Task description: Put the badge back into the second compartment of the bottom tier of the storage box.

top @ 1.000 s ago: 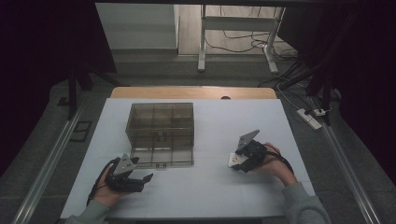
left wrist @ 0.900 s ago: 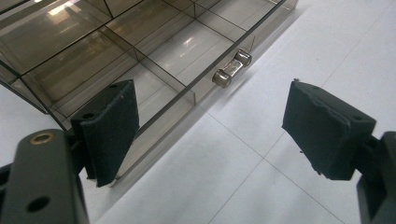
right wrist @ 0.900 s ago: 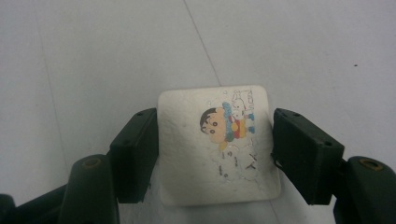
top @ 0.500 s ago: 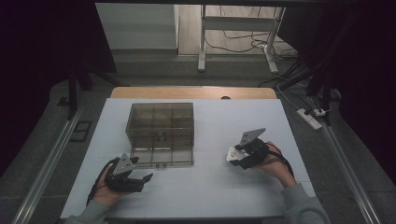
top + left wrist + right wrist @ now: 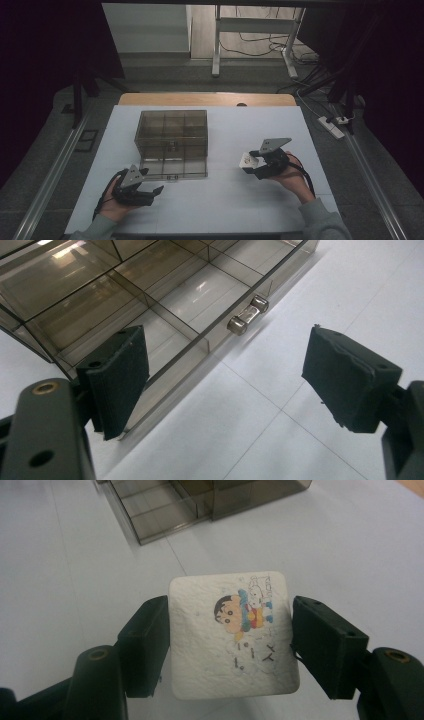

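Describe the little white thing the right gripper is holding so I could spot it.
On the white table, right of the smoky clear drawer box, the right gripper clamps a white square pad. It alone carries a colourful cartoon boy print.

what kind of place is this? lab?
Probably a lab recording station: a white table inside a dark enclosure, a loose power strip and cables on the floor, hand-held grippers working a clear drawer box.

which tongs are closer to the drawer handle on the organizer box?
Left. The left tongs sit open just in front of the drawer handle. The right tongs are off to its right, shut on a white cartoon-printed block.
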A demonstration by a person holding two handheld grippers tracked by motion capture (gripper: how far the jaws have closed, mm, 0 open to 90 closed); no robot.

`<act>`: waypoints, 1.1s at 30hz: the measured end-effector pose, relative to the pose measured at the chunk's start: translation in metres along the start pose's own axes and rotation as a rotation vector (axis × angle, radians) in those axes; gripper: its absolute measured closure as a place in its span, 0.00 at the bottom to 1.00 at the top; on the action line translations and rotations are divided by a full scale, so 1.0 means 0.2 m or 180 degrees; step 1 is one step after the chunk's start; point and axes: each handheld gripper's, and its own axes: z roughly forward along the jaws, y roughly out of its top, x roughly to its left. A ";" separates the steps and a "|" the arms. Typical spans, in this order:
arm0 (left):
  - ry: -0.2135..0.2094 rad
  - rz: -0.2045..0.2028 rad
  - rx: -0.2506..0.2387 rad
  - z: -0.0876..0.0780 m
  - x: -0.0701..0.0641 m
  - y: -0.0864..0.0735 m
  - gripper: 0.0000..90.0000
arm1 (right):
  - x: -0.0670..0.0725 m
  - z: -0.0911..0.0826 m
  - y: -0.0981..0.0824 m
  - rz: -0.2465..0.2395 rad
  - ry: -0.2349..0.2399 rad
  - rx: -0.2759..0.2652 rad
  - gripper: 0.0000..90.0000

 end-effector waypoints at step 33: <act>0.0012 0.0000 -0.0001 0.00 0.00 0.00 0.21 | 0.09 0.02 0.13 -0.0091 -0.0066 -0.0410 0.36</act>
